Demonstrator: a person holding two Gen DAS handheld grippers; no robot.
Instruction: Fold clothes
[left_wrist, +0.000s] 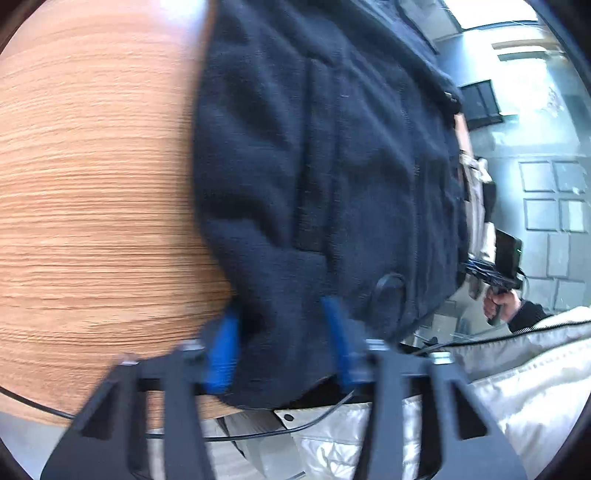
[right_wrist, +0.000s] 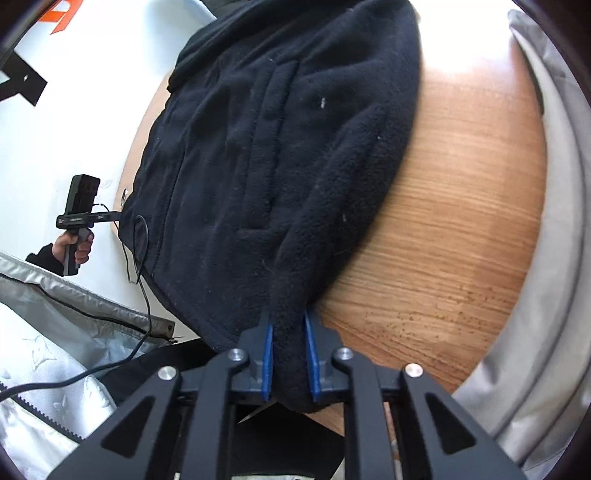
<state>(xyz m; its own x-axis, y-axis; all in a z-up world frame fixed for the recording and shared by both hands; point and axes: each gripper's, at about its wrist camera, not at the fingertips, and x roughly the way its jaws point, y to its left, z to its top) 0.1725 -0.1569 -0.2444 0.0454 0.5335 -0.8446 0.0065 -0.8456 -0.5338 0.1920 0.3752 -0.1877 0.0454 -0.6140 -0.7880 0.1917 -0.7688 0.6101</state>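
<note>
Currently the fold is starting: the fleece jacket (right_wrist: 266, 155) lies flat on the table (right_wrist: 454, 206). The right hand-held gripper (right_wrist: 289, 360) pinches its hem at 6 o'clock; the left hand-held gripper (left_wrist: 284, 347) straddles cloth (grip unclear, image blurred). Next, lift both edges evenly toward 12 o'clock.

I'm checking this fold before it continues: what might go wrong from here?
1. The left gripper has fleece between its blue pads, but they look fairly wide apart, so the dark fleece jacket may slip out on that side.
2. A thin black cable crosses the jacket's hem and could snag in the fold.
3. The jacket overhangs the wooden table edge and might slide off.
</note>
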